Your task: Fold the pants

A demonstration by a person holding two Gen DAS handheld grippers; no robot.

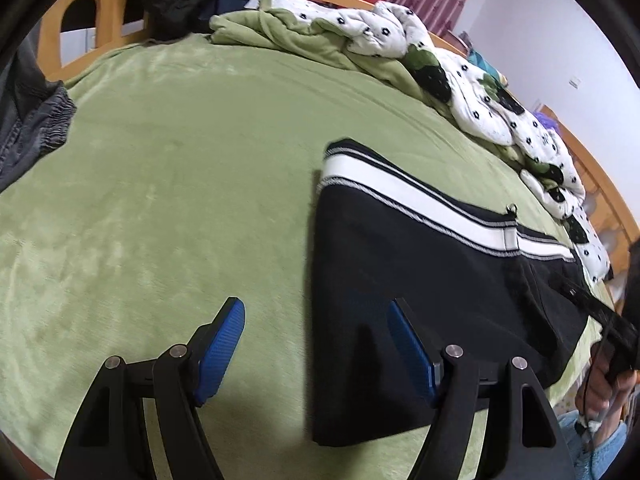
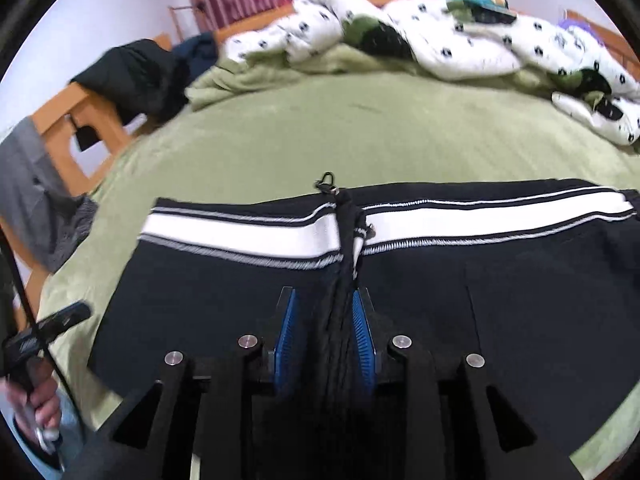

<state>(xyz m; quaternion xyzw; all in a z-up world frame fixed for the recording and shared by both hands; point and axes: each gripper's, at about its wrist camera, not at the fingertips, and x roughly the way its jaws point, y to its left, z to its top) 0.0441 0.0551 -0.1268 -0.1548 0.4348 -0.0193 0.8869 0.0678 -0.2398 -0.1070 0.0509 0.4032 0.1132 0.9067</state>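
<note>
Black pants (image 1: pixel 432 288) with a white striped band lie flat on the green bed cover. My left gripper (image 1: pixel 316 312) is open and empty, hovering over the left edge of the pants, one blue pad over the cover, the other over the fabric. In the right wrist view the pants (image 2: pixel 500 280) span the frame, with a bunched ridge of black fabric (image 2: pixel 340 312) at the middle. My right gripper (image 2: pixel 325 296) has its blue pads on either side of this ridge and is shut on it.
A green bed cover (image 1: pixel 180 184) fills the bed. A rumpled white patterned quilt (image 1: pixel 500 104) lies along the far side. Grey clothing (image 1: pixel 28 128) sits at the left edge. Dark clothes (image 2: pixel 132 76) hang on the wooden bed frame (image 2: pixel 72 120).
</note>
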